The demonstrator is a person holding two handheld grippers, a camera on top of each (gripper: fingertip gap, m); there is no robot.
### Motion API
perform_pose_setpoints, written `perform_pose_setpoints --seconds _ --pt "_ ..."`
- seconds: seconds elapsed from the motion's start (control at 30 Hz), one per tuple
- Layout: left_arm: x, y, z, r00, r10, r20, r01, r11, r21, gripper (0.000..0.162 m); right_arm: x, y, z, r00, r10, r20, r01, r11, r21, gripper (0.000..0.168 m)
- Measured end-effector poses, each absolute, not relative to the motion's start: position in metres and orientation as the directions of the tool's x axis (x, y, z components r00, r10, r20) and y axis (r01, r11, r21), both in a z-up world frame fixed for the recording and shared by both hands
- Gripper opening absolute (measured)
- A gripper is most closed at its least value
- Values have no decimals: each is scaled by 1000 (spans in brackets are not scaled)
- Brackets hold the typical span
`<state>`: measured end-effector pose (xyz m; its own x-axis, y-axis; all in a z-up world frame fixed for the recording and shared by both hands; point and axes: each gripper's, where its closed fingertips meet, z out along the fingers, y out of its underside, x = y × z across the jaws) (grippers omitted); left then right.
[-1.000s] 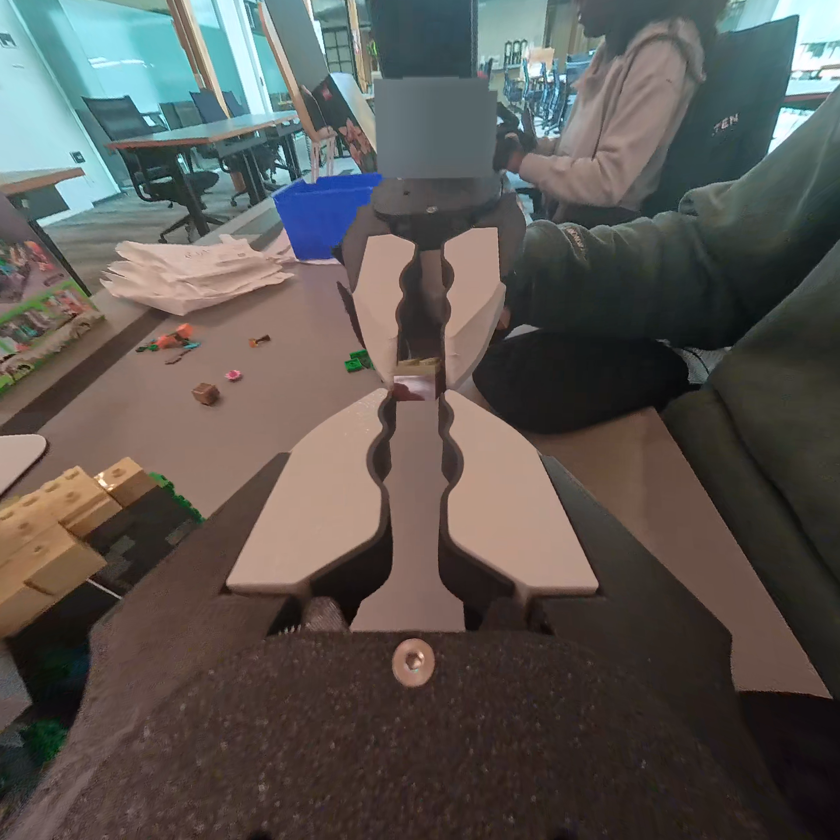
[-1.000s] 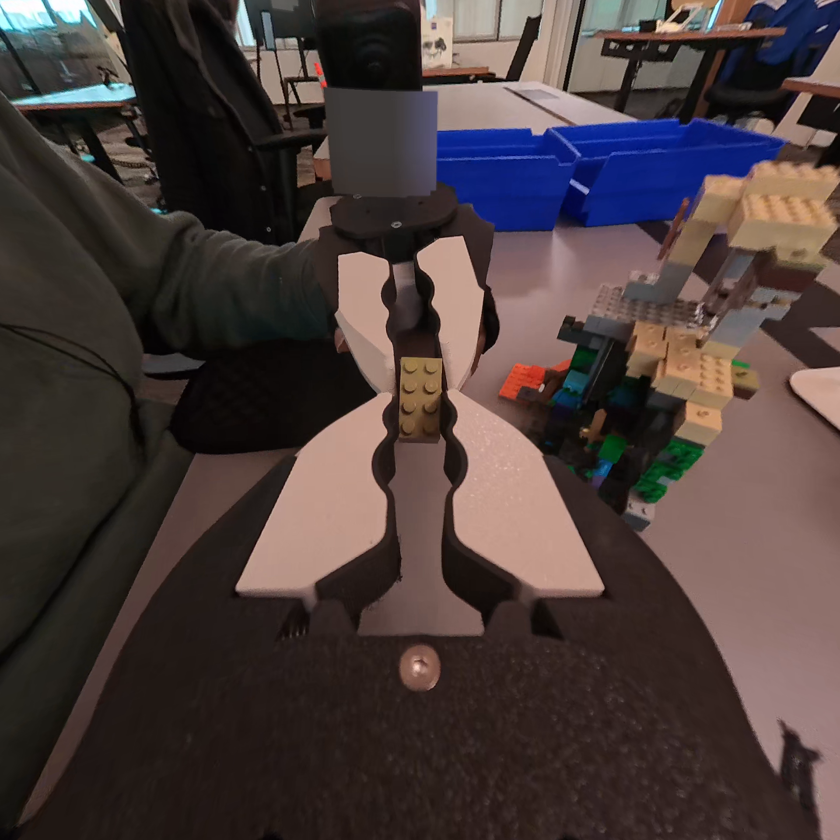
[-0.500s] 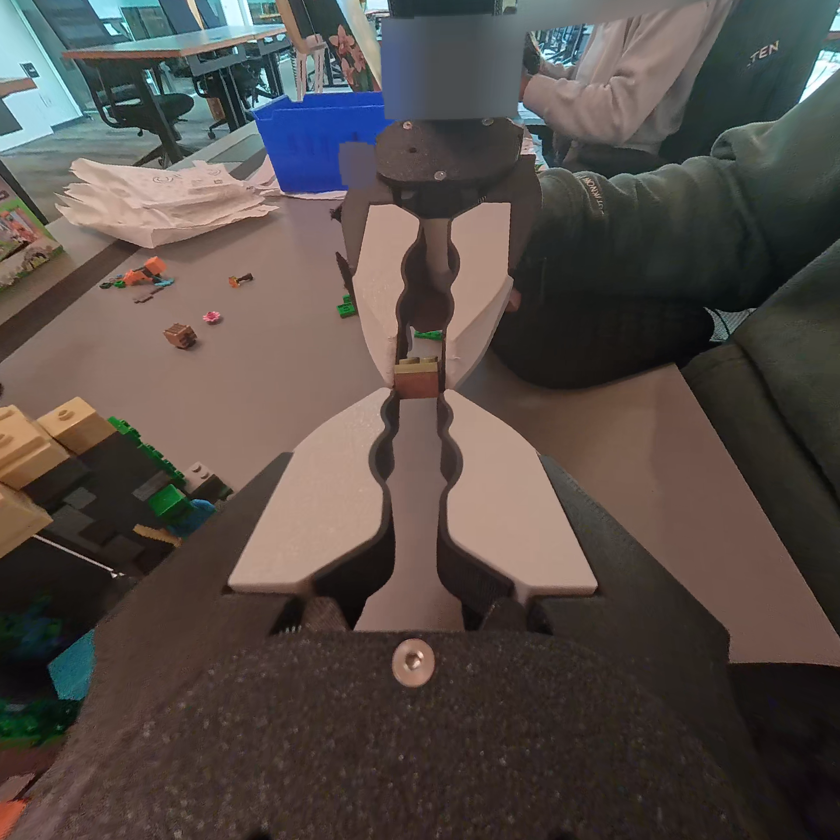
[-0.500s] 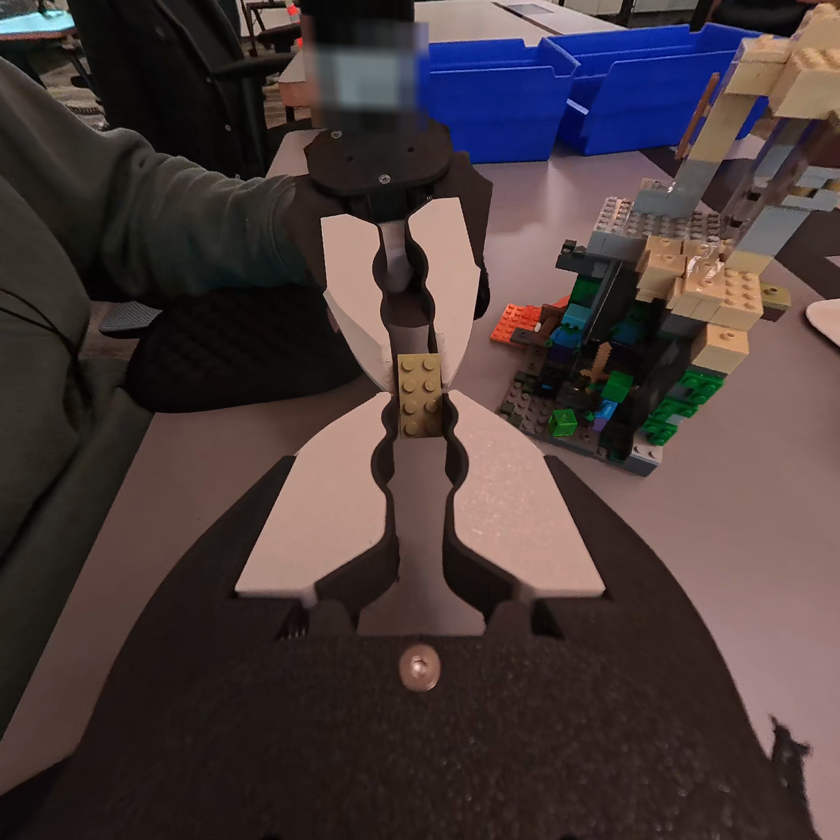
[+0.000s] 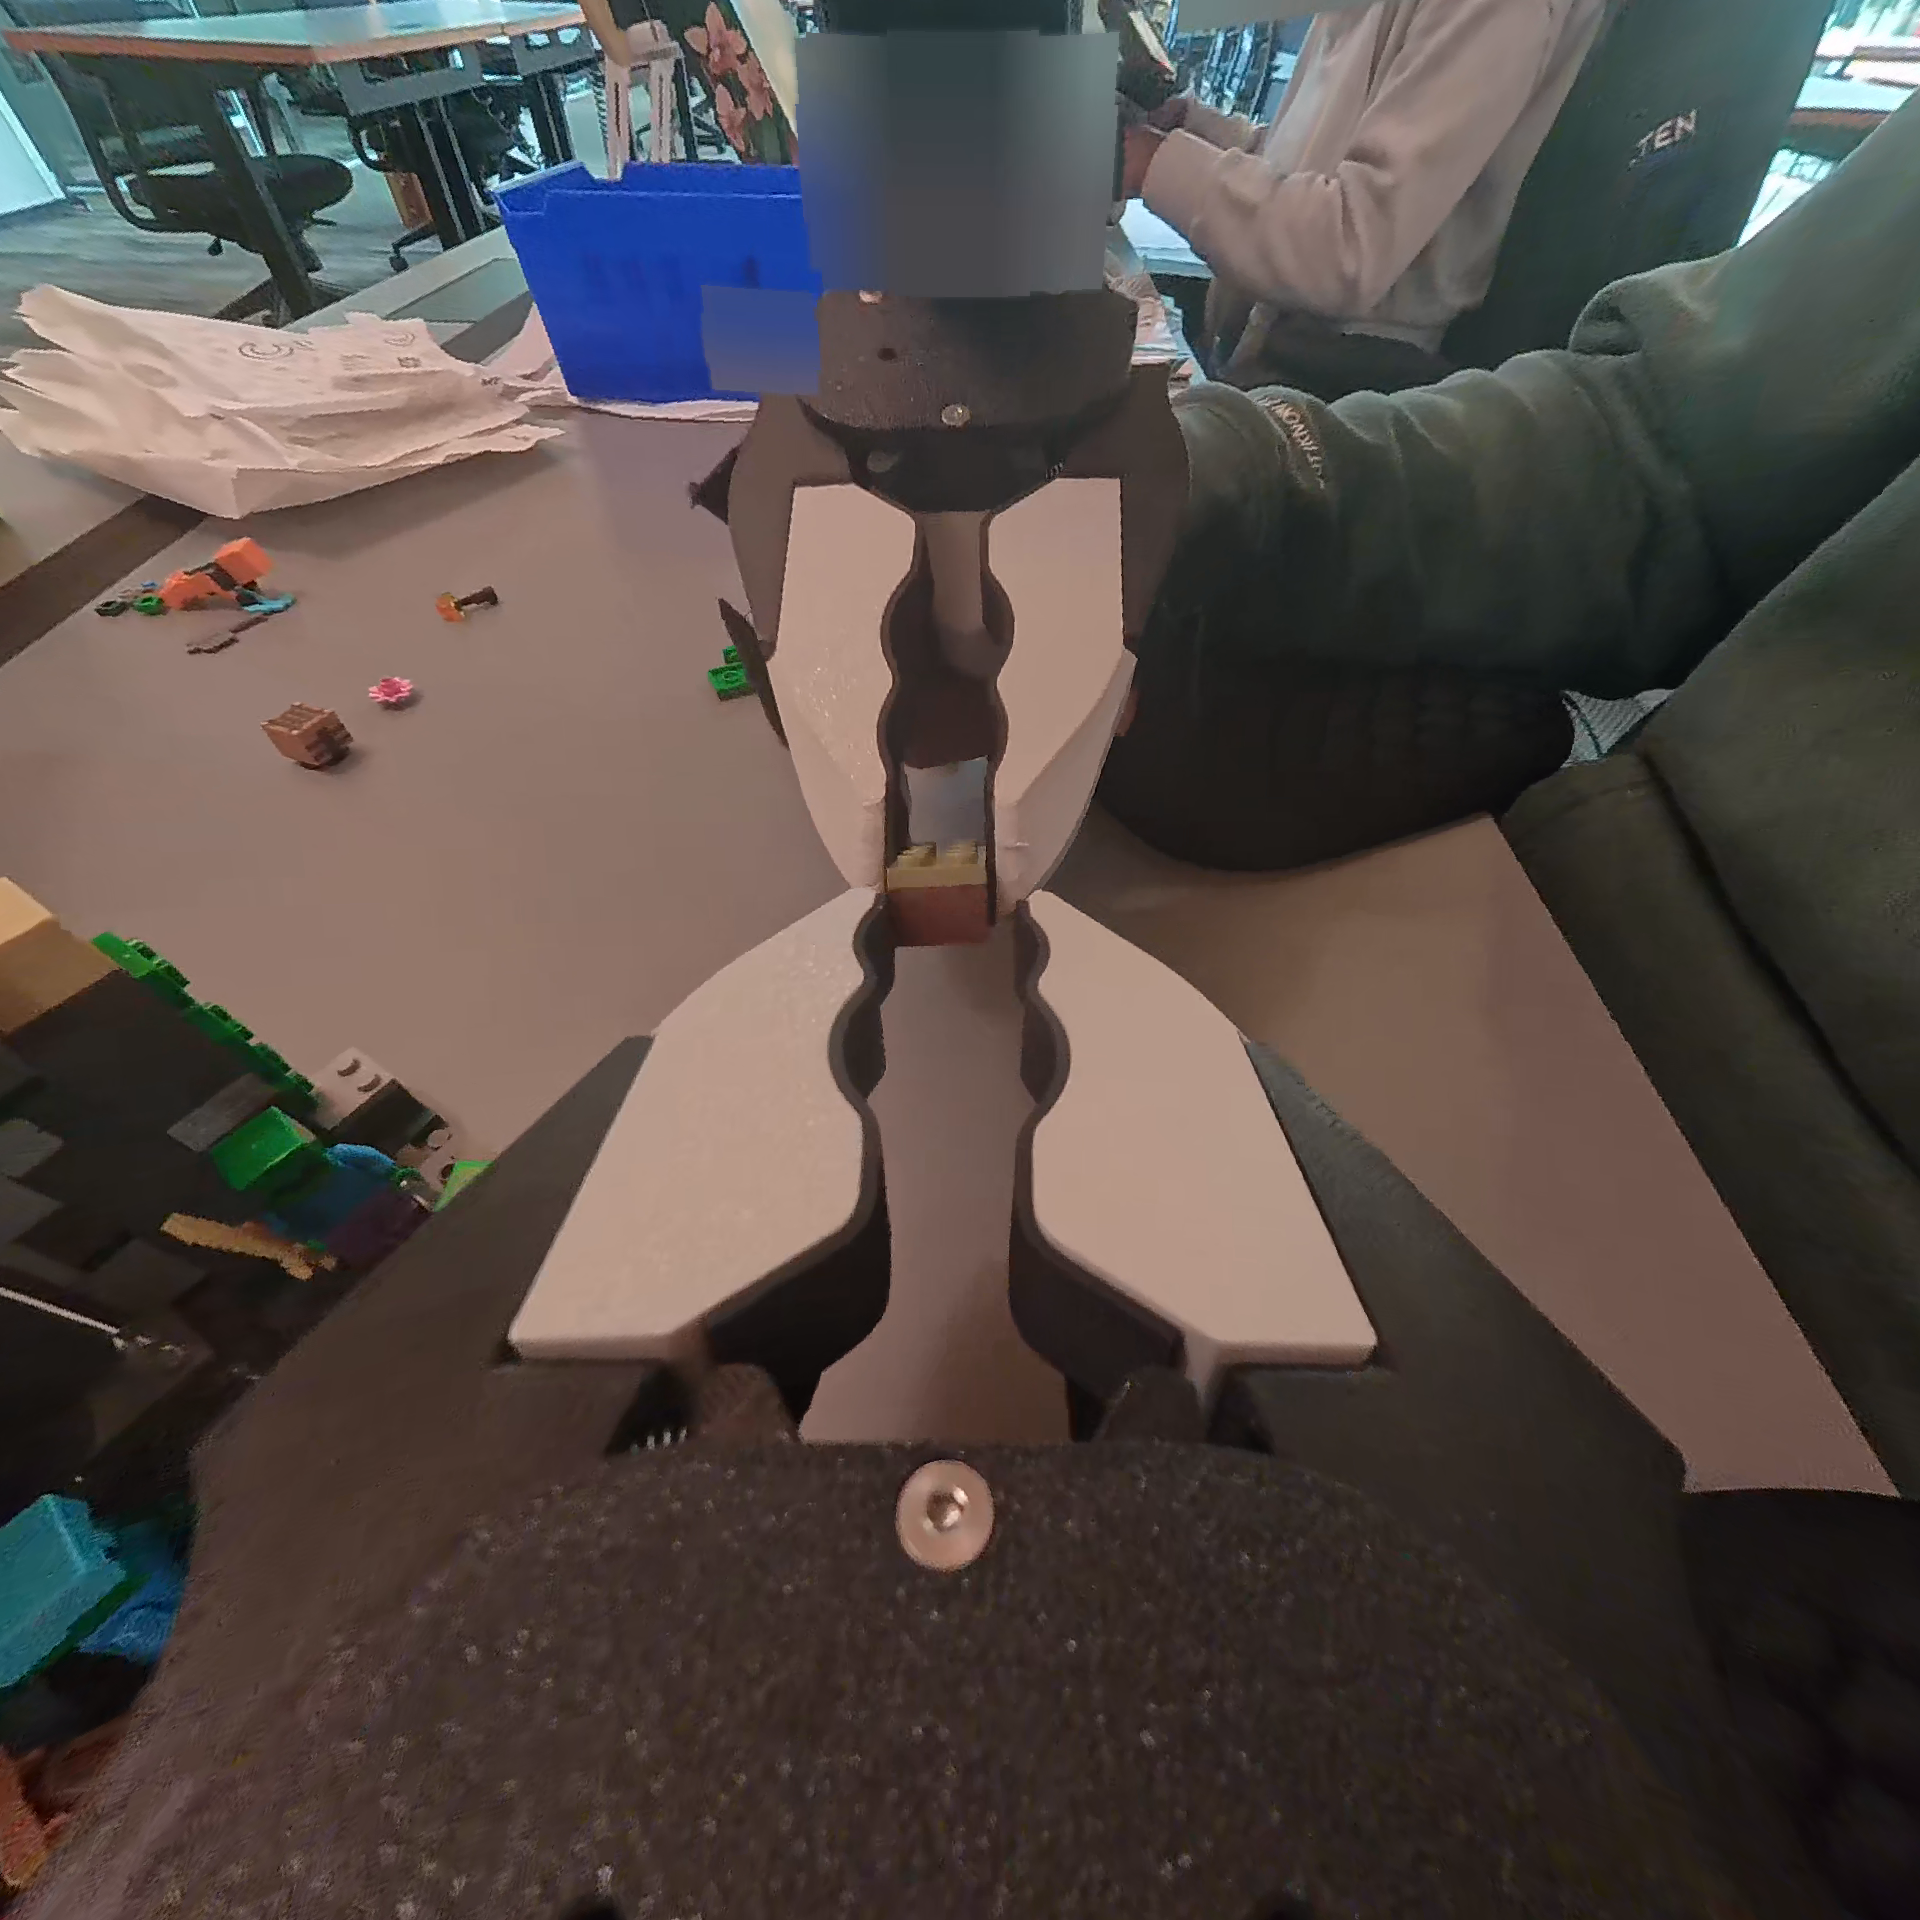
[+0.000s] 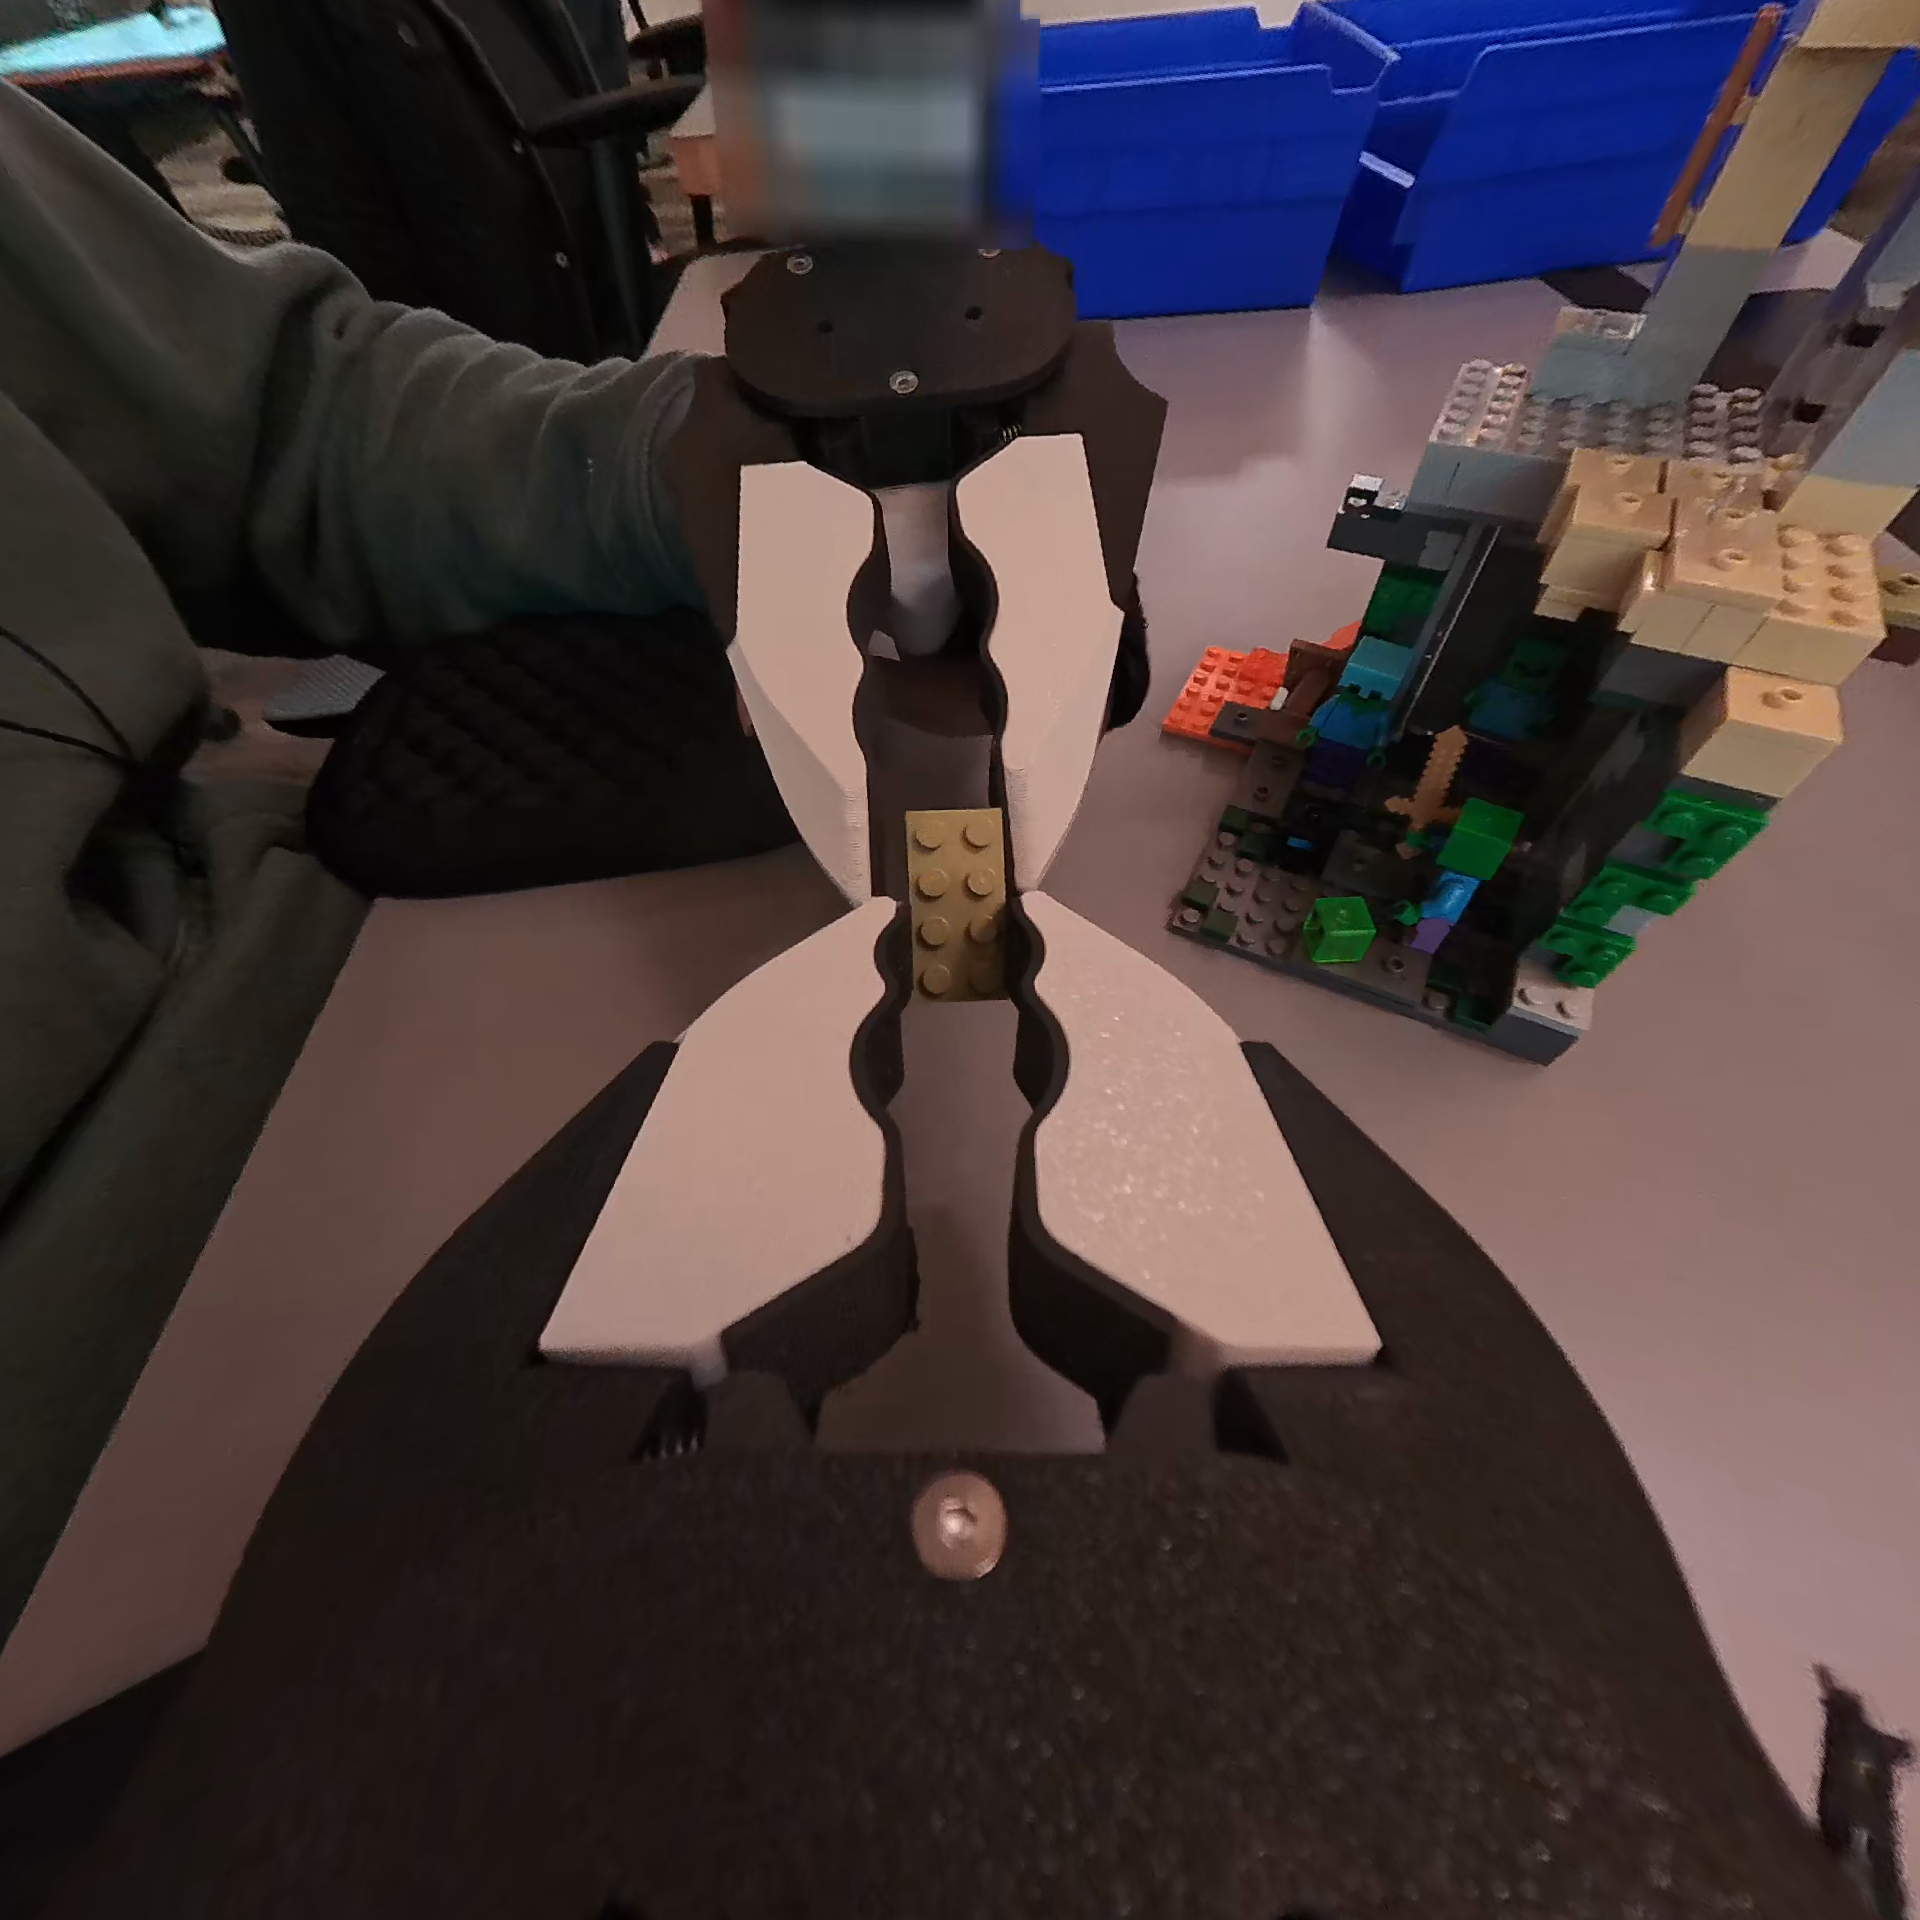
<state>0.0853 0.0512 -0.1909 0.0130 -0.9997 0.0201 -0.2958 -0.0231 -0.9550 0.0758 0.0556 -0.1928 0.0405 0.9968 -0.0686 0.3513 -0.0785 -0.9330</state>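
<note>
**Held item.** Olive-tan two-by-four studded plastic brick (image 6: 958, 904), hanging clear above the grey desk (image 5: 520, 831), over the part nearest the operator's edge. The left gripper (image 5: 940, 920) and the right gripper (image 6: 958, 935) are meeting tip to tip, and each is clenching its white fingers on the brick from an opposite end.

**Orientation.** The brick's long axis is running along the line from one gripper to the other. The studs are facing up toward the right wrist camera. In the left wrist view only a row of studs is showing, with a reddish-brown face (image 5: 940, 914) below them. Whether that is a second piece cannot be told.

**Status.** The brick is sitting apart from the multicoloured block model (image 6: 1558, 779), which is standing near it on the desk on a dark studded base.

**Surroundings.**
- Small brown cube (image 5: 307, 736) and pink flower piece (image 5: 391, 690), lying loose toward the desk's middle.
- Stack of white paper bags (image 5: 260, 405), lying by the far edge.
- Blue plastic bins (image 6: 1195, 156), standing at the far edge.
- Dark green sleeve (image 5: 1455, 499), reaching in behind the right gripper.
</note>
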Motion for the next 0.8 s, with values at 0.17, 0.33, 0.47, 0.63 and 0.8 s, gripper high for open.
perform_pose_setpoints --seconds 0.17,0.33,0.47,0.63,0.8 --pt "84 51 -191 -3 -998 55 -279 -52 -959 16 76 54 -194 28 998 -64 350 -70 -934 17" --pt "84 52 -192 6 -999 45 -290 -44 -956 16 75 55 -193 36 998 -58 345 -67 -936 17" --pt "83 51 -192 7 -999 34 -305 -35 -952 16 75 54 -194 38 999 -36 355 -47 -934 17" --pt "83 48 -196 -20 -998 52 -313 -43 -949 16 75 49 -196 8 998 -61 359 -59 -932 18" --pt "83 43 -198 -45 -998 50 -329 -32 -944 16 75 46 -198 -8 997 -79 367 -70 -928 20"
